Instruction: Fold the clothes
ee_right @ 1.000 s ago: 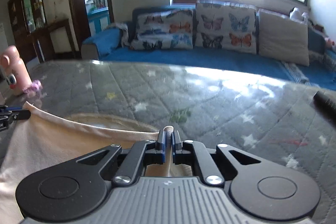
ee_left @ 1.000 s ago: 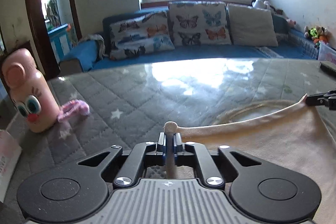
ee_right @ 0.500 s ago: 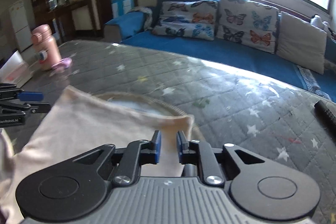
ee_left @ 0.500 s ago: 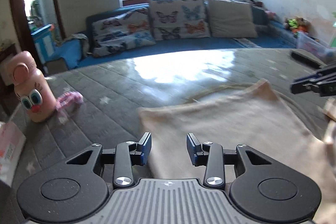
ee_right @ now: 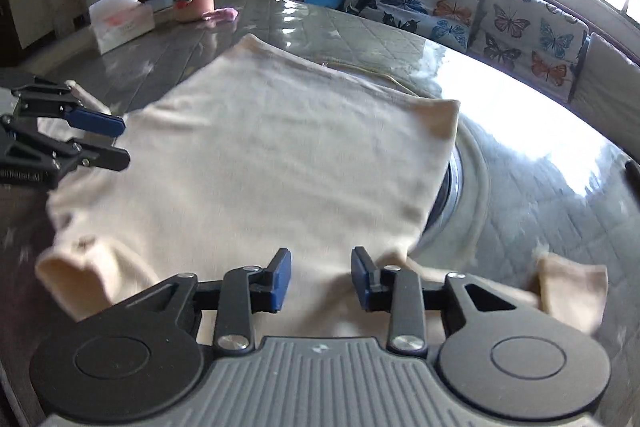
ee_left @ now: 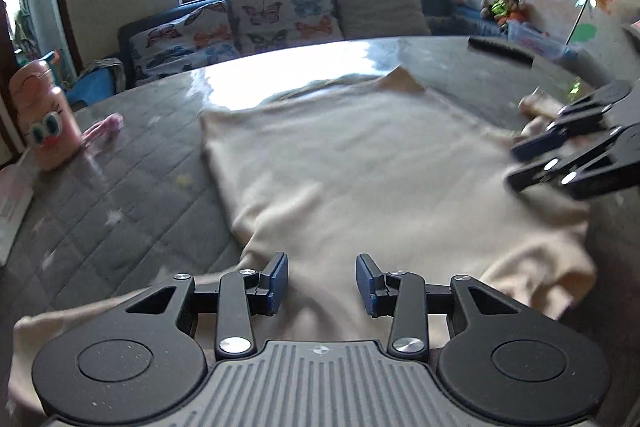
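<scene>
Across the middle of the quilted grey desk [ee_left: 120, 195] lay the cream T-shirt [ee_left: 360, 163], doubled over once, with a clean far edge and two squared far corners. Near the camera, hung the left tool [ee_left: 322, 281] low over the near left part of the cloth, blue pads well apart, gripping nothing. To the right, seen from the side, hovered the right tool [ee_left: 516, 167] over the shirt's right edge, likewise parted and empty. From the right wrist view: right tool [ee_right: 320, 277] spread wide over the near right part of the garment, left tool [ee_right: 120, 141] off at the left edge, also agape.

Judged as the gap between folds: first fold laid down, both tools let go, next grasp not yet taken. Still loose and untidy: a short sleeve [ee_right: 76, 271] curling up at the near left, and another flap of cream cloth [ee_right: 572, 291] sticking out at the near right. Probably called for next: picking one side edge or sleeve, pinching it at near and far points, and carrying it inward across the body. Worth minding: thin, limp knit, apt to bunch or drag the layer beneath, so a shallow pinch on the top layers and a level lift.

Far left on the desk stood a pink cartoon-faced bottle [ee_left: 42, 119], well apart from the shirt.
</scene>
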`<state>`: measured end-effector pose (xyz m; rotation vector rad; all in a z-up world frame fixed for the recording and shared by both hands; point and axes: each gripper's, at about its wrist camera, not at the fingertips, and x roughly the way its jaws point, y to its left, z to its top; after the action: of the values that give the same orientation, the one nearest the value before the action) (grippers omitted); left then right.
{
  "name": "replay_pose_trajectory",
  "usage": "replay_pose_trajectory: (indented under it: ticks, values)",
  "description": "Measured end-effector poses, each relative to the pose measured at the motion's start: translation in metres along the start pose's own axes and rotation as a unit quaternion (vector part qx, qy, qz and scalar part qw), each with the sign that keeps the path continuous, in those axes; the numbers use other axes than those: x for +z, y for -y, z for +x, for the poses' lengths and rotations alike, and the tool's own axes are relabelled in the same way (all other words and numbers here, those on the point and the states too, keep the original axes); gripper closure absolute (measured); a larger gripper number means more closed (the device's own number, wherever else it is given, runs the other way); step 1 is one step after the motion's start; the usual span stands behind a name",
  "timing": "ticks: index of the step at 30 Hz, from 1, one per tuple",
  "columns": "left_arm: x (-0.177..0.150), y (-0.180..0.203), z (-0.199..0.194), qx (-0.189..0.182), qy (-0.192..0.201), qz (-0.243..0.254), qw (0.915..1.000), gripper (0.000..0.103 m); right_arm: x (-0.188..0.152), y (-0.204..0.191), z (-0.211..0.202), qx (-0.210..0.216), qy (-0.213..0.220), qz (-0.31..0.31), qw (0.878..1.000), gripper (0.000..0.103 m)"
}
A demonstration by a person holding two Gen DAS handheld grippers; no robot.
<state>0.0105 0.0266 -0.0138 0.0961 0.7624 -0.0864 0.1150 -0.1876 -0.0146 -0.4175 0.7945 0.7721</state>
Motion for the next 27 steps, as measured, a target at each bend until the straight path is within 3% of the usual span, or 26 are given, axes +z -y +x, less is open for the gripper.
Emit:
replay_pose_trajectory:
  ticks: [5,14,19,23,27]
  values:
    - [-0.016,-0.015,-0.008,0.008,0.006,-0.025,0.9996,0.06,-0.024,0.0,-0.017,-0.011,0.017,0.017,1.0,0.066]
    - [-0.021,-0.021,-0.014,0.016,0.007,-0.025,0.9995,0.055,-0.052,0.008,-0.044,0.006,0.037,0.065,0.997,0.063]
    - [-0.016,-0.018,-0.016,0.016,0.008,-0.019,0.9997,0.056,-0.05,0.043,-0.06,-0.037,0.066,0.112,0.991,0.063]
    - [-0.01,-0.013,-0.023,0.016,0.02,-0.015,0.9996,0.056,-0.049,0.08,-0.048,-0.038,0.051,0.165,0.984,0.063]
    - [0.002,-0.004,-0.033,0.008,0.039,-0.008,0.9992,0.053,-0.056,0.099,-0.034,-0.078,0.048,0.18,0.979,0.063]
